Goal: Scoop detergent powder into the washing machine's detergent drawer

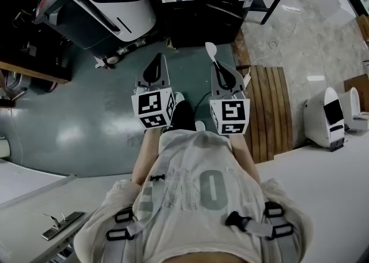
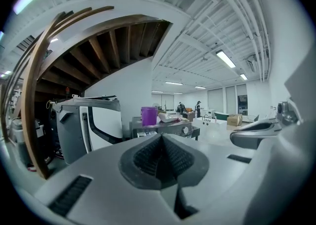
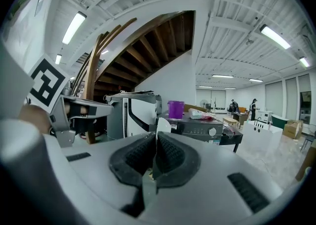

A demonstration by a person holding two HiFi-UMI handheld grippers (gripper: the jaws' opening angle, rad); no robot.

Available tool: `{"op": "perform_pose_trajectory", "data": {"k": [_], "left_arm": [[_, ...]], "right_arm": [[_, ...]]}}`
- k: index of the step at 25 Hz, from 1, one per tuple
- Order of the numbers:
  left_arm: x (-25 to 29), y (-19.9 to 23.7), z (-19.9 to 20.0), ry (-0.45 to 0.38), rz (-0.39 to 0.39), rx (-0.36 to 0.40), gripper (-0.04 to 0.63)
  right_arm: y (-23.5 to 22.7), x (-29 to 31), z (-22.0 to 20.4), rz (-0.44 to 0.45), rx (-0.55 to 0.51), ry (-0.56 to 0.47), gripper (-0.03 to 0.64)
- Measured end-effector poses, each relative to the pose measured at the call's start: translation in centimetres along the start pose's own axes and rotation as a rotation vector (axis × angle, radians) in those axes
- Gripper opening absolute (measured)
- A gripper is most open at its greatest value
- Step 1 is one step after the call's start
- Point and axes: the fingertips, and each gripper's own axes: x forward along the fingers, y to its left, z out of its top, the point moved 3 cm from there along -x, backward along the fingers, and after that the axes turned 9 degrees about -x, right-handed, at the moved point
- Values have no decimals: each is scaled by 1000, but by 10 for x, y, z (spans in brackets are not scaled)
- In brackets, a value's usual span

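Observation:
In the head view both grippers are held out side by side over the green floor, pointing at a dark washing machine (image 1: 199, 8). My right gripper (image 1: 214, 66) is shut on the handle of a white scoop (image 1: 210, 50), whose bowl sticks out beyond the jaws. In the right gripper view the scoop (image 3: 161, 126) stands edge-on in front of the washing machine (image 3: 200, 126), which carries a purple container (image 3: 175, 109) on top. My left gripper (image 1: 155, 63) is shut with nothing in it (image 2: 162, 137). The same purple container (image 2: 148, 116) shows ahead in the left gripper view. The detergent drawer cannot be made out.
A white and dark appliance (image 1: 109, 8) stands left of the washing machine. A slatted wooden platform (image 1: 268, 112) lies on the right, with a small white device (image 1: 326, 117) beyond it. A wooden staircase (image 3: 106, 56) rises on the left. People stand far off in the room (image 3: 253, 105).

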Motion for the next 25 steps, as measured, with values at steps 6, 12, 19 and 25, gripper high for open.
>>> {"op": "perform_pose_trajectory", "data": {"k": [6,12,19,25], "left_arm": [[26,5,9,-23,-21,10,21],[66,25,41,-88,-20,12,21],[130,54,56,-115,-18,-35,21],[199,79,64,-80,-37,-45,21]], "right_arm": [[-4,26,8,18,-19,-9,5],[-39,62,37,-11,20,-56,5],[-62,124,48,-42,5,-73,3],[-78,193,58,-49,34,-54,3]]}}
